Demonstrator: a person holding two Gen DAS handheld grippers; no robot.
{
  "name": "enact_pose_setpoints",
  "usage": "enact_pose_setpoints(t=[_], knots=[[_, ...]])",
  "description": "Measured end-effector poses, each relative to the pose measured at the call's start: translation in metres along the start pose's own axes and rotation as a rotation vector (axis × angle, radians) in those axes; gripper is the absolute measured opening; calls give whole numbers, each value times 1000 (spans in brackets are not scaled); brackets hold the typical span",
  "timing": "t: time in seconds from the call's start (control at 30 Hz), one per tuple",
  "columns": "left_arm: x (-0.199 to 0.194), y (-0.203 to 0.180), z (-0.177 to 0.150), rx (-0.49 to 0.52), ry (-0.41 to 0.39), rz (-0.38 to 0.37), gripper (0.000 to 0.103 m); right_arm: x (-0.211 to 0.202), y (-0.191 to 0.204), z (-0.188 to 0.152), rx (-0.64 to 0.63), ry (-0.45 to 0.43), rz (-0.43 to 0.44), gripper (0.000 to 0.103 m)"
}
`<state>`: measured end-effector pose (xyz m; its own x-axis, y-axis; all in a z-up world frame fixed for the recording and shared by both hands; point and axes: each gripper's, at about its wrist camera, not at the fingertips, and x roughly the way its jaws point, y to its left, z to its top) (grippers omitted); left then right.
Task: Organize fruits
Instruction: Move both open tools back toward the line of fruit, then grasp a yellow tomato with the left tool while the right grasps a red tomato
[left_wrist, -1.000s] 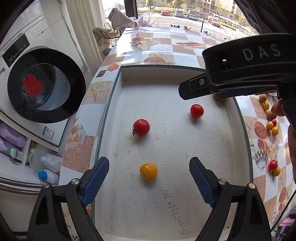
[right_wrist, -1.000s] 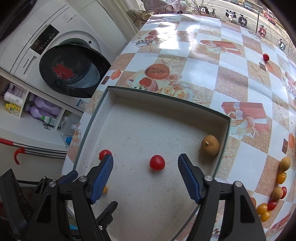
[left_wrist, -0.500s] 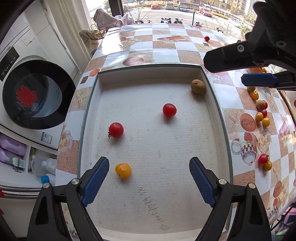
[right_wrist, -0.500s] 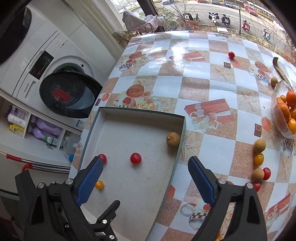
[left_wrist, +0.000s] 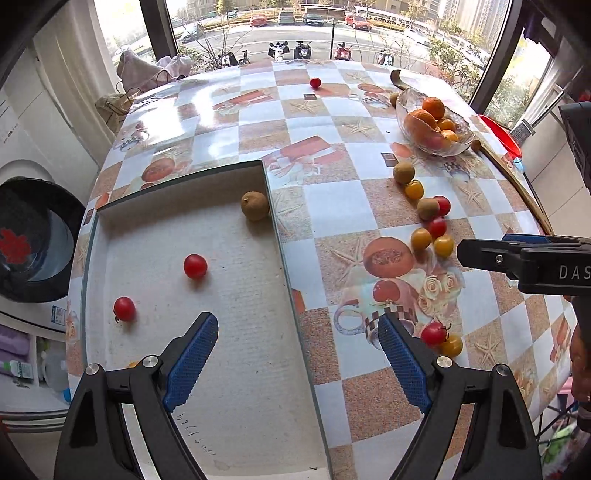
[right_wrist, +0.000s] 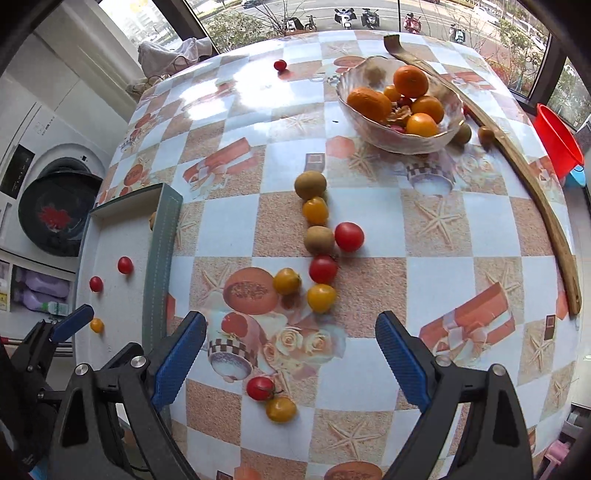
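Two small tomatoes (right_wrist: 271, 398) sat on the table just ahead of the right claw (right_wrist: 290, 349), nearer it than the left claw (left_wrist: 299, 356), and both claws were wide open, holding nothing.

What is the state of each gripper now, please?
Left gripper: jaws open, holding nothing.
Right gripper: jaws open, holding nothing.
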<state>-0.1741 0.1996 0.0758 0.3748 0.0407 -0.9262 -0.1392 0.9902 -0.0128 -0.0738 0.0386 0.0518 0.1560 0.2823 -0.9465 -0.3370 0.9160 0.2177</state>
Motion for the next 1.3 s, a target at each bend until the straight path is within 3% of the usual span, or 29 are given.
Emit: enact_pose_setpoints(t=[0.3, 0.53, 0.7, 0.9, 1.1, 1.3], knots=[[20, -50, -5, 82, 51, -57, 89, 13, -33, -11, 21, 34, -45, 95], [32, -47, 18, 21, 30, -42, 89, 22, -29, -1, -4, 28, -20, 92], [38, -37, 26, 25, 34, 0, 89, 31, -22, 5, -40, 47, 20, 68], [44, -33, 26, 20, 49, 21, 89, 40, -5, 9, -123, 40, 36, 58], [47, -35, 27, 27, 53, 44, 89, 42, -1, 14, -180, 32, 35, 27], [48, -40, 32, 27, 57, 46, 89, 32, -8, 14, -177, 8, 29, 24]])
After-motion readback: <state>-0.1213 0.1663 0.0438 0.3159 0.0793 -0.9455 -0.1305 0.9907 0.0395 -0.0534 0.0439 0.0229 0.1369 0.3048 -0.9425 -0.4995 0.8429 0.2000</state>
